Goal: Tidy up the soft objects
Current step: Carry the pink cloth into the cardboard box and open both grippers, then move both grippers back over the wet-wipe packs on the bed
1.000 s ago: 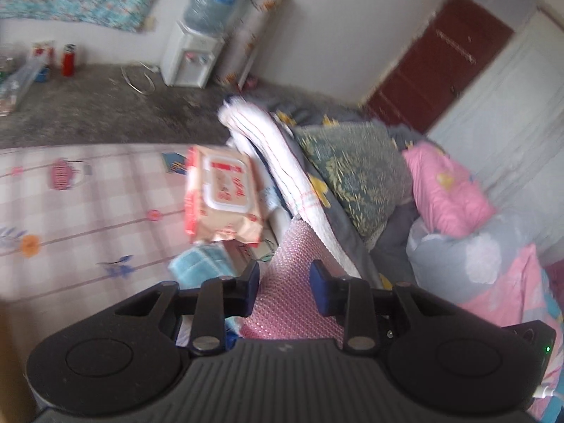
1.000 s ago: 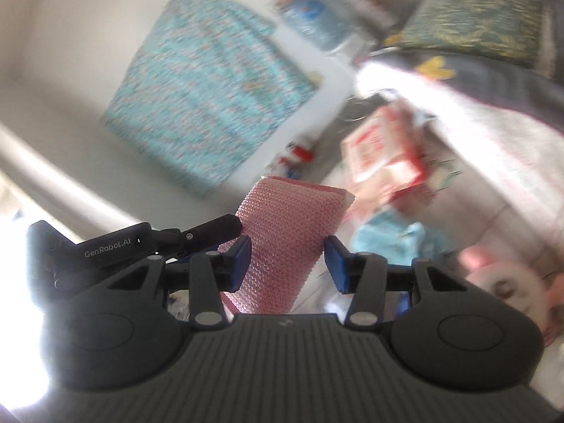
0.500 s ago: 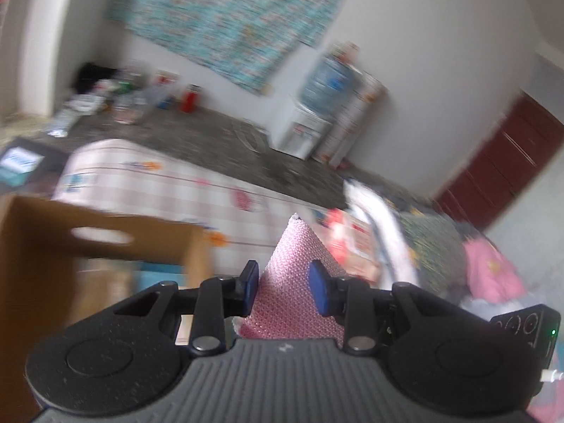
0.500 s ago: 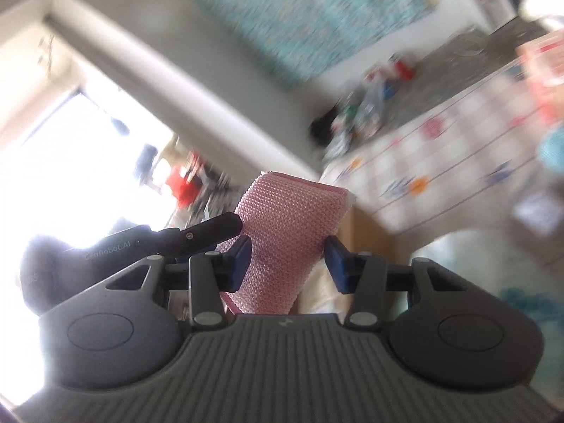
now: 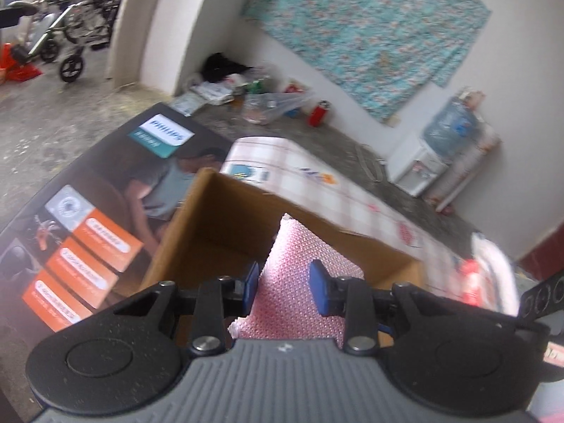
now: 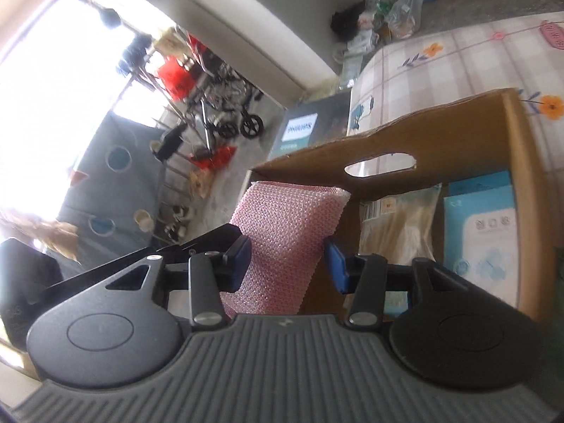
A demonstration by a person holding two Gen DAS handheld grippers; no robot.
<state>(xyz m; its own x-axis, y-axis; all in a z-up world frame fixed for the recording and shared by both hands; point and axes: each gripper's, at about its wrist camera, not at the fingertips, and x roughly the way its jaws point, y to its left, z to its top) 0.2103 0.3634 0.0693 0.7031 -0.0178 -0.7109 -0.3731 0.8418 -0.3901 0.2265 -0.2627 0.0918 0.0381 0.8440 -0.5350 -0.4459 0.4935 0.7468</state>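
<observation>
Two grippers – left (image 5: 283, 287), right (image 6: 288, 260) – clamp one pink cloth (image 5: 299, 282); one cardboard box (image 6: 440, 148).

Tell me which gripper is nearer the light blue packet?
Right. The right gripper hangs just beside the light blue packet; the left gripper is beyond the pink cloth, farther away.

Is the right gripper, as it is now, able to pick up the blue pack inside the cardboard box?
Probably not: the right gripper is shut on the pink textured cloth. The blue pack lies uncovered in the cardboard box.
</observation>
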